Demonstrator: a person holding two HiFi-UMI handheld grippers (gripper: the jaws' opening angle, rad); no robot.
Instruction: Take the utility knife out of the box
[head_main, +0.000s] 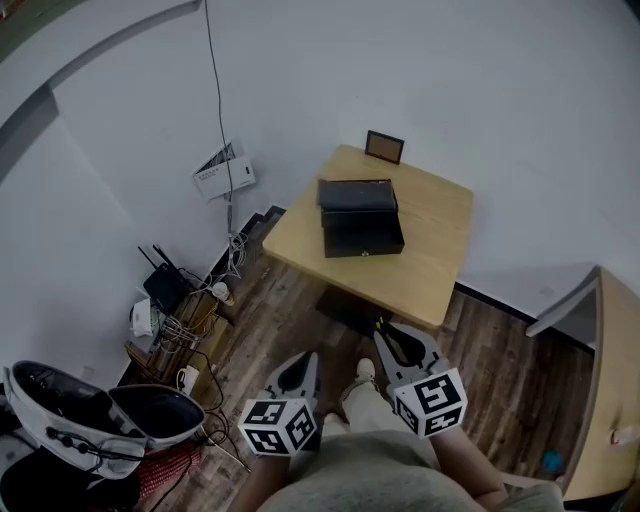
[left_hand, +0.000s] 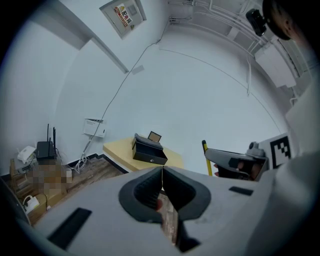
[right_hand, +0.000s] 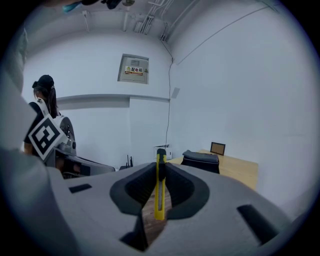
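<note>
the right gripper (right_hand: 160, 167) has its jaws partly closed on the yellow utility knife (right_hand: 159, 186), pads pressing both flat sides. the knife's long axis stands upright, crosswise to the jaws, and its dark top pokes above the tips. the left gripper (left_hand: 161, 172) has its jaws together with nothing between them. the black box (head_main: 360, 218) sits on the wooden table (head_main: 440, 255), ahead of both grippers and well apart from them, so the knife looks clear of it.
</note>
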